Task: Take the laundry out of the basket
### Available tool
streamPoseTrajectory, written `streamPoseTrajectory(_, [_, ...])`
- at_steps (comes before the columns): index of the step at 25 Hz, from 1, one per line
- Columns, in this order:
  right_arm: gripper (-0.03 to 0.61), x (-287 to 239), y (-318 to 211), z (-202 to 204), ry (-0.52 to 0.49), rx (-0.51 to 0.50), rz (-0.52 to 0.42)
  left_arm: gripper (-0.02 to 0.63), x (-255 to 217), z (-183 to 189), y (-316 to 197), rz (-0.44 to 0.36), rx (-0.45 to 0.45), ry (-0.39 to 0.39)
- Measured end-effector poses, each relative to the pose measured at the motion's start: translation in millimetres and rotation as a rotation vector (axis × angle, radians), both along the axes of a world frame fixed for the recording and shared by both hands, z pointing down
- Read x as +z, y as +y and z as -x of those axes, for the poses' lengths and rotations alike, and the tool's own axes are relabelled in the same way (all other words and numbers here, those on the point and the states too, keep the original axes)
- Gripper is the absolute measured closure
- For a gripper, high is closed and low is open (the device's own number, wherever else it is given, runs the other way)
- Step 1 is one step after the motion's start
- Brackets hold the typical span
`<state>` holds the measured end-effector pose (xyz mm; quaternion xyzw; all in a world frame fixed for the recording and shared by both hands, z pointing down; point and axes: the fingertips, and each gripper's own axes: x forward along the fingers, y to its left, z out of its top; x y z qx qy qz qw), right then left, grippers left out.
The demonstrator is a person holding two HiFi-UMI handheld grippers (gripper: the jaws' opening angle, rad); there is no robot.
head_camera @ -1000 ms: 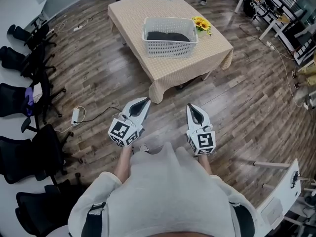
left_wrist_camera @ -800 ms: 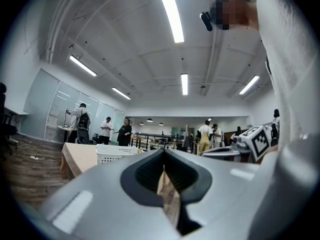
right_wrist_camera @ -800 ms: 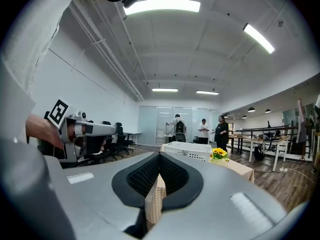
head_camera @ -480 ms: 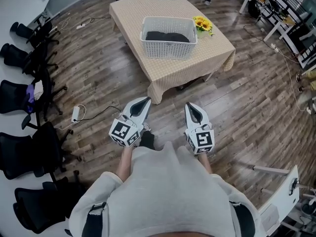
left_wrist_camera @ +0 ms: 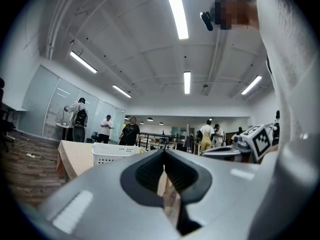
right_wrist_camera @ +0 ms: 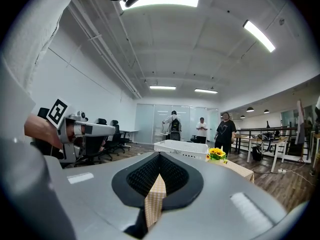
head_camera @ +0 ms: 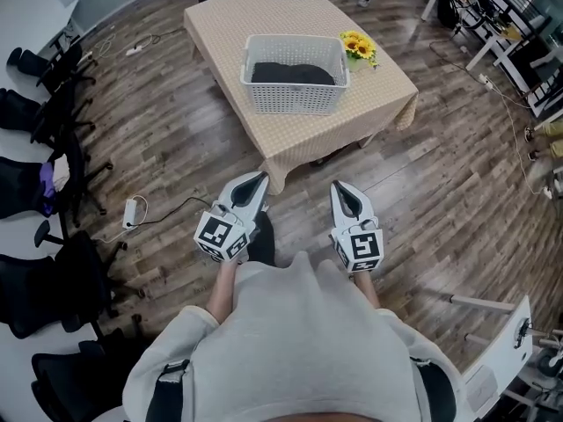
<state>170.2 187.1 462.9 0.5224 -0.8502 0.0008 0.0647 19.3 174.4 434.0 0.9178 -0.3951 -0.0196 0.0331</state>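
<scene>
**Both grippers empty and short of the worktop; laundry in basket**

Head view: The left gripper and right gripper were held side by side, apart from each other, in front of the person's grey top. Both pointed toward the worktop, which was covered with a checked cloth, and both hung above the wooden floor, well apart from the worktop's near corner. A white lattice basket stood on the worktop. Dark laundry lay inside it, below the rim. Yellow flowers sat just beside the basket's right side. Black chairs lined the left edge of the room.

Left gripper view: The fingers met at their tips and nothing was gripped between them. The basket and the worktop's edge showed beyond them to the left. The right gripper showed at the right side. People stood in the background under ceiling lights.

Right gripper view: The fingers were closed on nothing; only the checked cloth of the worktop showed through the slot behind the tips. The basket stood straight ahead with the flowers at its right. The left gripper showed at the left side.
</scene>
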Motion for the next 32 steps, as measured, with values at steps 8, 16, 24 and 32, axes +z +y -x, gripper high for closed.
streamPoseTrajectory(8, [0.58, 3, -84, 20, 0.026, 0.019, 0.013, 0.606, 3, 11, -91, 0.0, 0.045, 0.017])
streamPoseTrajectory(16, [0.578, -8, -178, 62, 0.048, 0.029, 0.025, 0.606, -4, 60, -188, 0.012, 0.043, 0.036])
streamPoseTrajectory(24, [0.58, -27, -268, 103, 0.066, 0.042, -0.002, 0.606, -18, 97, -280, 0.002, 0.066, 0.065])
streamPoseTrajectory(32, [0.578, -37, -347, 117, 0.063, 0.121, -0.032, 0.606, -27, 114, -369, -0.025, 0.127, 0.072])
